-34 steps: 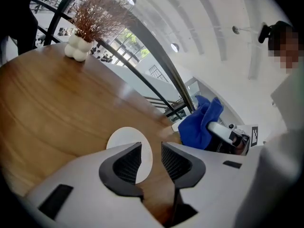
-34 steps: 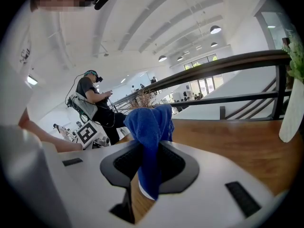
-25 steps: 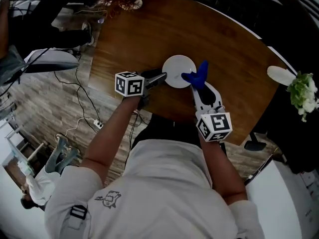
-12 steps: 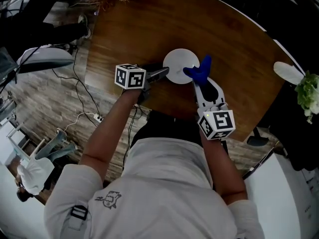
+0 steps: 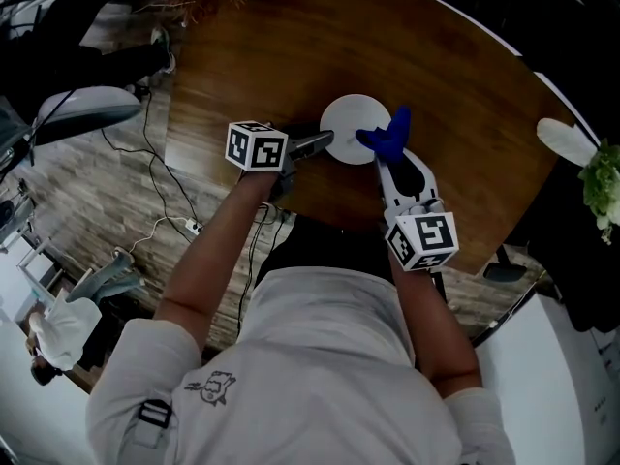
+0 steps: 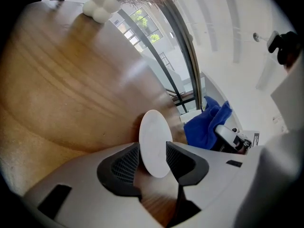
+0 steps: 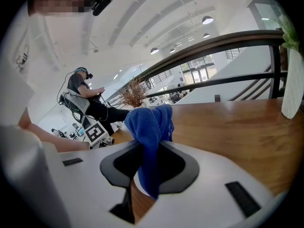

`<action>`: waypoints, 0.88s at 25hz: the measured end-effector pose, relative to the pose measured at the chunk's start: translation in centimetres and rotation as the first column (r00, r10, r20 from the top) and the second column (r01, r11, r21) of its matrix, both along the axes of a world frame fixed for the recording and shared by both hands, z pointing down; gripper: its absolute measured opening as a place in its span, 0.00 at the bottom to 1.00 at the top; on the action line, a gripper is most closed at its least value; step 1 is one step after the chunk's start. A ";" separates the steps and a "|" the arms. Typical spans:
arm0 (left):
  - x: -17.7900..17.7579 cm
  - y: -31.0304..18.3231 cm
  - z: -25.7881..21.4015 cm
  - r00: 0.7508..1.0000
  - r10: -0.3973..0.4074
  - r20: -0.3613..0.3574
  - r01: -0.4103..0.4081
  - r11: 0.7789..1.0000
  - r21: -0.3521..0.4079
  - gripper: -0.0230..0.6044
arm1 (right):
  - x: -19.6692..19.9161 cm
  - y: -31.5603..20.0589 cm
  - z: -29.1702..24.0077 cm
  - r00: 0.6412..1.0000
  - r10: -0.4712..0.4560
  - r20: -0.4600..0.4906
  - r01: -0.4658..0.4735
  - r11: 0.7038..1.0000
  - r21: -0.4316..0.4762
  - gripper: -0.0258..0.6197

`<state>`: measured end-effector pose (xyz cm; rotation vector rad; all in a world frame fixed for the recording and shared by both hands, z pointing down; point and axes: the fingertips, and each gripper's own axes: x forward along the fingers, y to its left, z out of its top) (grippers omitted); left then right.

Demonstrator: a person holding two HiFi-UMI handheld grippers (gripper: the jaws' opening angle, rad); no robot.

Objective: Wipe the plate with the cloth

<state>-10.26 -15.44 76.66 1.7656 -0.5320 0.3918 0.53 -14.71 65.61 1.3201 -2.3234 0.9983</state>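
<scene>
Wooden table [image 5: 455, 85], curved edge, plank floor [image 5: 136, 192] off its left side, bright glazed hall [image 7: 180, 27] behind. plate [image 5: 349, 124] near the table's near edge, in front of the person [image 5: 320, 356]. left gripper [image 5: 325, 144] on the plate's left rim: jaws have just been opening, rim between them, both pads look in contact, so reads as held. right gripper [image 5: 390, 159] clamped on blue cloth [image 5: 389, 134], bunched over the plate's right rim. plate lies left of that claw, so the wipe likely runs leftward; round, no long axis
</scene>
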 end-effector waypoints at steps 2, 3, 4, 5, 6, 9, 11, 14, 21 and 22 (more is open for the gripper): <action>-0.2 -0.1 0.3 0.999 0.019 0.036 -0.019 1.000 0.008 0.28 | -0.1 -0.1 0.2 1.000 -0.002 0.000 0.002 1.000 -0.005 0.18; -0.3 0.0 0.6 0.998 0.027 0.058 -0.028 1.000 0.013 0.21 | -0.1 0.0 0.3 1.000 -0.002 0.001 0.002 1.000 -0.008 0.18; -0.3 0.0 0.8 0.997 0.034 0.074 -0.035 0.999 0.016 0.12 | 0.0 0.1 0.4 1.000 -0.001 0.002 0.001 1.000 -0.011 0.18; -0.3 0.1 0.9 0.996 0.039 0.080 -0.040 0.999 0.016 0.11 | 0.1 0.1 0.5 1.000 -0.001 0.003 0.001 1.000 -0.013 0.18; -0.2 0.1 0.9 0.996 0.043 0.080 -0.045 0.999 0.014 0.10 | 0.2 0.2 0.6 1.000 0.000 0.004 0.000 1.000 -0.016 0.18; 0.0 0.1 1.0 0.996 0.048 0.068 -0.049 0.999 0.005 0.09 | 0.4 0.2 0.9 1.000 0.001 0.005 -0.001 1.000 -0.021 0.18; 0.1 0.2 1.0 0.998 0.046 0.052 -0.046 0.999 -0.003 0.08 | 0.3 0.2 0.9 1.000 0.001 0.006 -0.001 1.000 -0.020 0.18; 0.1 0.6 0.8 0.999 0.032 0.016 -0.032 0.999 -0.018 0.07 | 0.5 0.1 0.8 1.000 0.004 0.008 -0.004 1.000 -0.016 0.18; 0.3 1.3 -0.9 0.994 -0.023 -0.111 0.018 0.999 -0.052 0.07 | 0.9 0.4 0.3 1.000 0.015 0.002 -0.015 1.000 -0.007 0.18; 0.2 1.3 -1.2 0.991 -0.033 -0.126 0.027 0.998 -0.050 0.07 | 1.0 0.5 0.2 1.000 0.016 0.001 -0.016 1.000 -0.005 0.18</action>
